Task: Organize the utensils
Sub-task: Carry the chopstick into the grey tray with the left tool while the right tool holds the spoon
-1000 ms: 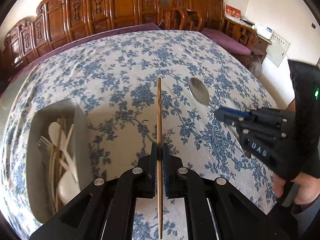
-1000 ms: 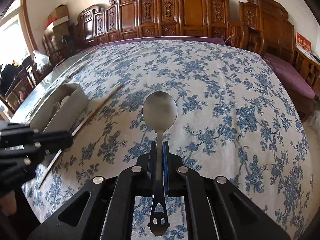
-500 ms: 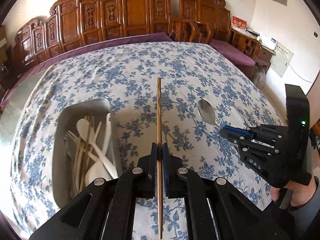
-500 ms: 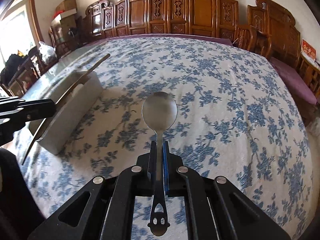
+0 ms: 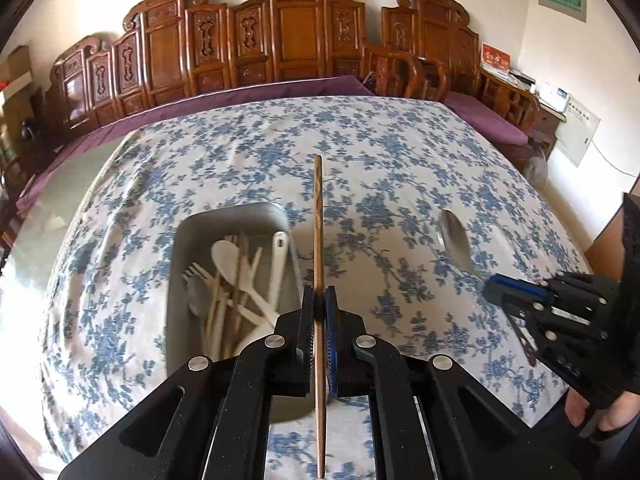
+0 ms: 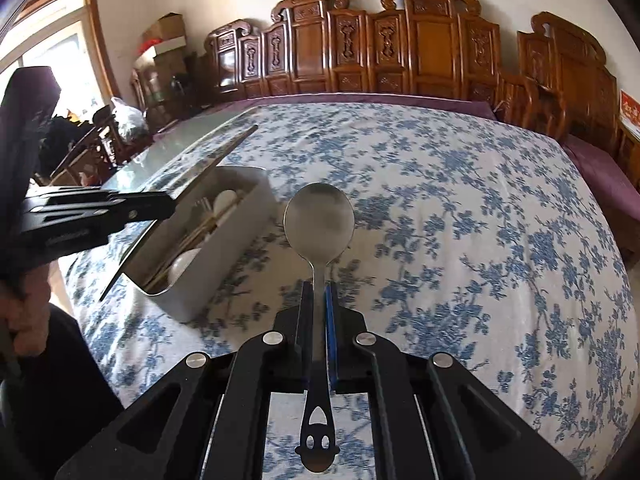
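My left gripper [image 5: 319,300] is shut on a wooden chopstick [image 5: 318,220], held above the table at the right rim of the grey utensil tray [image 5: 200,224]. The tray holds several pale spoons, forks and sticks [image 5: 236,280]. My right gripper [image 6: 319,292] is shut on a metal spoon [image 6: 319,220], held above the cloth to the right of the tray [image 6: 224,276]. The left gripper [image 6: 160,208] and its chopstick [image 6: 224,152] show over the tray in the right wrist view. The right gripper [image 5: 490,286] and spoon bowl [image 5: 454,236] show at the right of the left wrist view.
The table carries a blue-flowered white cloth [image 5: 380,152]. Carved wooden chairs [image 5: 288,36] line its far side. A purple cushion [image 5: 484,116] lies at the right. A bare glass strip [image 6: 176,140] runs along the table's left edge.
Both grippers rose and moved left toward the tray. The chopstick now hangs at the tray's right rim; the tray sits more central in the left wrist view.
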Demonstrator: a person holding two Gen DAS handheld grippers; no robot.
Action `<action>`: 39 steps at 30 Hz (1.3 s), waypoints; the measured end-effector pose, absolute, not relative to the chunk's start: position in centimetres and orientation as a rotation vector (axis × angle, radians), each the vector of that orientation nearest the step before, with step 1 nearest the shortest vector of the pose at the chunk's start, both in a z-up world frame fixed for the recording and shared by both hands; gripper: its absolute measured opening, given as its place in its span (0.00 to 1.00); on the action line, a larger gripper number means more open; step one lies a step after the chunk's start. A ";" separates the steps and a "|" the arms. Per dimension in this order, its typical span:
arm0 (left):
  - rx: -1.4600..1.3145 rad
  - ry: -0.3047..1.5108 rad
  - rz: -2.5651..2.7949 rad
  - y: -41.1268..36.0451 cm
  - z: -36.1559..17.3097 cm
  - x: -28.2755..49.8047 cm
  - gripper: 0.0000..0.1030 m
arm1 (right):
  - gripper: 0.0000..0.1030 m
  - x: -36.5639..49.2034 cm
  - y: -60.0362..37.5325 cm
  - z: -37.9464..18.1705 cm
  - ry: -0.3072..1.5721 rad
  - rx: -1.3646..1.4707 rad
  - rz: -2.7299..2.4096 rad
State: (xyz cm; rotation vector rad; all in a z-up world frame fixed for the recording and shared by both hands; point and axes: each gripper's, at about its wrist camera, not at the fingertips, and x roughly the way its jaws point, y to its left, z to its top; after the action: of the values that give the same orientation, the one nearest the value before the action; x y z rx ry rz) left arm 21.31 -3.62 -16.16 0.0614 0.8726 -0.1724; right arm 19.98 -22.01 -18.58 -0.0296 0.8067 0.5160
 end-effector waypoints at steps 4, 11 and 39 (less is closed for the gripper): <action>0.072 0.879 -0.161 -2.1 -16.4 22.3 0.04 | 0.07 19.8 -21.4 -18.4 0.802 -0.038 0.529; 0.069 0.891 -0.131 -0.2 -17.2 24.2 0.04 | 0.07 20.0 -21.0 -19.2 0.820 -0.048 0.534; 0.063 0.995 -0.144 1.1 -23.0 26.3 0.04 | 0.07 21.6 -19.2 -20.9 0.863 -0.049 0.552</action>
State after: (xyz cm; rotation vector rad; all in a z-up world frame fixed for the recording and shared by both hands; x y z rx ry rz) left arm 26.30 1.10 -23.02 0.0628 0.9946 -0.1438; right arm 21.59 -19.22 -20.92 -0.0488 0.8634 0.5522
